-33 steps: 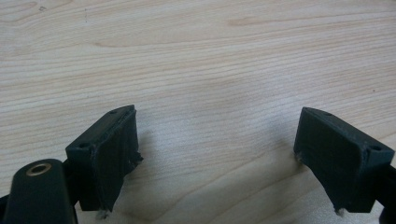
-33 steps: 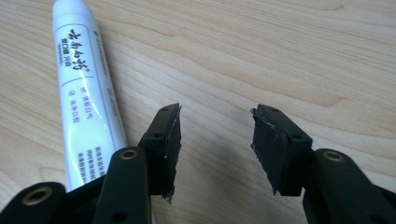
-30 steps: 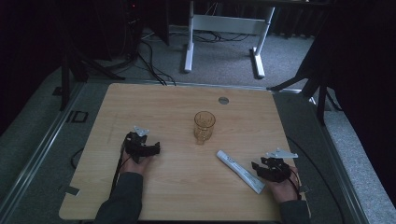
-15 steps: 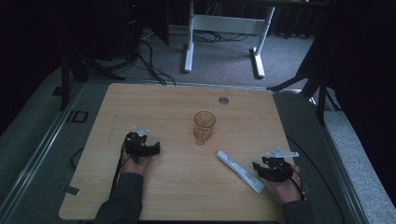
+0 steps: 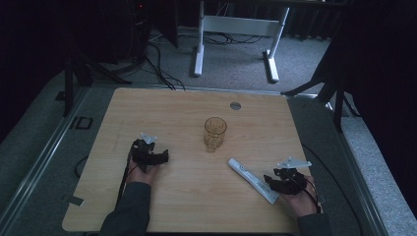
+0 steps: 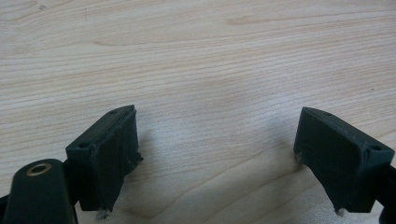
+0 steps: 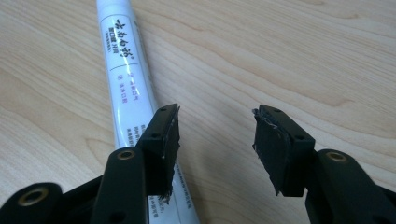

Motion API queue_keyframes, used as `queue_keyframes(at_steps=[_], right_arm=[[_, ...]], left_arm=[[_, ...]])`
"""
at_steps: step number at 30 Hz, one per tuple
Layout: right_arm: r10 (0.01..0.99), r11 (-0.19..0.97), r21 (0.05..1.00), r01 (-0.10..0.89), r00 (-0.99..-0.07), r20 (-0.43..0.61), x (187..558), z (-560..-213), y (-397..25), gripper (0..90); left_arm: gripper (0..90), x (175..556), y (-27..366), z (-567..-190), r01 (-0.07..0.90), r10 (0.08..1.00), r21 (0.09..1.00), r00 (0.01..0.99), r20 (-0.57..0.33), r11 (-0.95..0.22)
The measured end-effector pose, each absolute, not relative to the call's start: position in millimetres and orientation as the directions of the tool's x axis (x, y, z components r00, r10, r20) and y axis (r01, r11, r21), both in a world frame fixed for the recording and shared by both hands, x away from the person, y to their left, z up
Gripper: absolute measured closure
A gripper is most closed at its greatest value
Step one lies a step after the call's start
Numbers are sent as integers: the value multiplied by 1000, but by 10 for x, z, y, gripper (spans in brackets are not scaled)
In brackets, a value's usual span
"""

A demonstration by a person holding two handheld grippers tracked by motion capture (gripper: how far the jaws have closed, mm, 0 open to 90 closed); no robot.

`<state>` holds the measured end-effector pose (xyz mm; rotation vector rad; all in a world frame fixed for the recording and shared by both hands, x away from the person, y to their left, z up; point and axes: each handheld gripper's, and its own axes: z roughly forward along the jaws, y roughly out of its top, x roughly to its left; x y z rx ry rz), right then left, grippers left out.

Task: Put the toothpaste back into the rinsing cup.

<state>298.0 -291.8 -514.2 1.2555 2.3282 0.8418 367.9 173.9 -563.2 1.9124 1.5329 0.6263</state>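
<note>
Right tongs: open, low over the desk, nothing between the jaws.
Tube: lying flat, just outside the right tongs' left jaw, partly under it.
Left tongs: open, empty, bare wood ahead.
Cup: upright, ahead of both tongs, between them.
Doing it well: I'd shift the right tongs sideways until the jaws straddle the tube, then close across its width.
</note>
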Motion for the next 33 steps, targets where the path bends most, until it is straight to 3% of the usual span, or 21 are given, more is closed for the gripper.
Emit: queue_keyframes(at_steps=[14, 33], right_arm=[[822, 459, 628, 628, -568, -32, 2954, -5082, -2815, 529], [781, 526, 579, 623, -623, -39, 2938, -5150, -2687, 504]], left_arm=[[141, 3678, 1738, -5632, 691, 975, 707, 220, -7, -151], [141, 3679, 1738, -5632, 691, 975, 707, 220, -8, -150]])
